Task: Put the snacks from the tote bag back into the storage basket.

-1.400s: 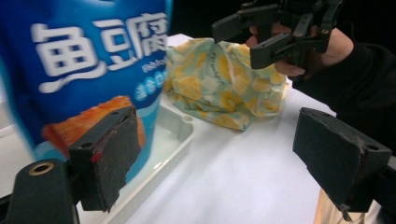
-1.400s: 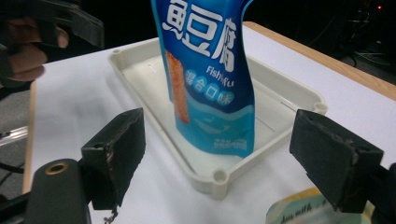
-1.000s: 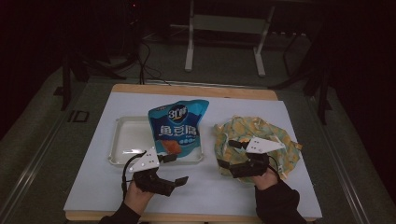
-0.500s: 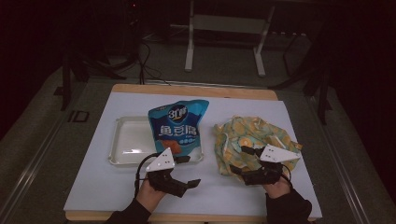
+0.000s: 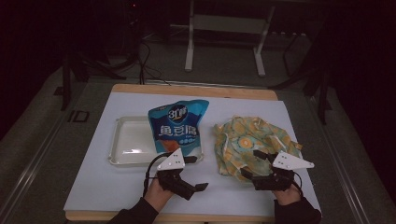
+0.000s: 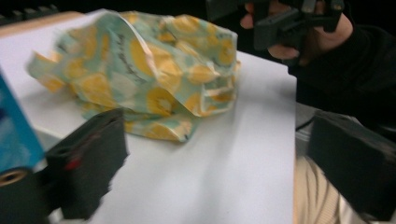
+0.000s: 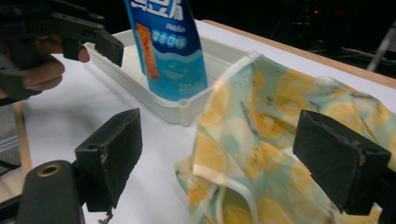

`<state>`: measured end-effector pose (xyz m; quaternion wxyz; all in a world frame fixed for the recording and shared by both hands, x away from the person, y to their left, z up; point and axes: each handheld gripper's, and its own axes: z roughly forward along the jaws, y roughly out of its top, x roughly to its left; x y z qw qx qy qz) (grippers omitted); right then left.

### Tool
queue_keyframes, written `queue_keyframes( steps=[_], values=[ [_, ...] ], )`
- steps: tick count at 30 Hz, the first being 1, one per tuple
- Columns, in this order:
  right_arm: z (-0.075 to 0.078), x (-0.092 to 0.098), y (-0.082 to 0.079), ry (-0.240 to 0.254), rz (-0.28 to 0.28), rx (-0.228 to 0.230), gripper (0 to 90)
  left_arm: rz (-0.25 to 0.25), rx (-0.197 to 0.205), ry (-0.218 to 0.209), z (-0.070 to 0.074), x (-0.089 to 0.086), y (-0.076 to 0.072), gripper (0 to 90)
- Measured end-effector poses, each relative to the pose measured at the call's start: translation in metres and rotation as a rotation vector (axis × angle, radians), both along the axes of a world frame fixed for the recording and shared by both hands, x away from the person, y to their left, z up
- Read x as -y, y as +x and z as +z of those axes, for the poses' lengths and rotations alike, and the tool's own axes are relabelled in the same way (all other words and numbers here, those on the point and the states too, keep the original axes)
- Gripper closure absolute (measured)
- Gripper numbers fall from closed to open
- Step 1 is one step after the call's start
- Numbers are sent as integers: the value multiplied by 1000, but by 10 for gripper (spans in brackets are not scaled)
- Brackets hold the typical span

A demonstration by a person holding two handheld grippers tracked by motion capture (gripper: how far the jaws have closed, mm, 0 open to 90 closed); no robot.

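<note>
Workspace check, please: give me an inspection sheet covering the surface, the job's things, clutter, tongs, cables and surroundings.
Surface: white sheet over a wooden table, bare at the near edge.
Job's things: blue snack bag lies with its lower part in the white tray; crumpled lemon-print cloth sits right of the tray.
Clutter: nothing seen.
Tongs: left tongs open, having just opened wider, holding nothing; right tongs open at the cloth's near edge.
Cables: one black loop trails from the left tongs.
Surroundings: dark; metal stand legs beyond the table.
</note>
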<state>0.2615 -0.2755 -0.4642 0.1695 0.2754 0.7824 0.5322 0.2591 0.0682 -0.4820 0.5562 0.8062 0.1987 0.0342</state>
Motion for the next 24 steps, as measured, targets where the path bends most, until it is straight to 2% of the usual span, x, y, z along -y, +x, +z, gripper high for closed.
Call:
queue_keyframes(
  steps=[7,16,24],
  values=[
    [-2,13,-5,19,-30,2,154,7,16,1,-3,0,-1,28],
    [-3,21,-6,3,-55,17,154,45,32,27,-11,-2,-4,28],
    [-6,25,-7,2,-65,16,154,47,37,36,-14,-5,-4,28]
  ],
)
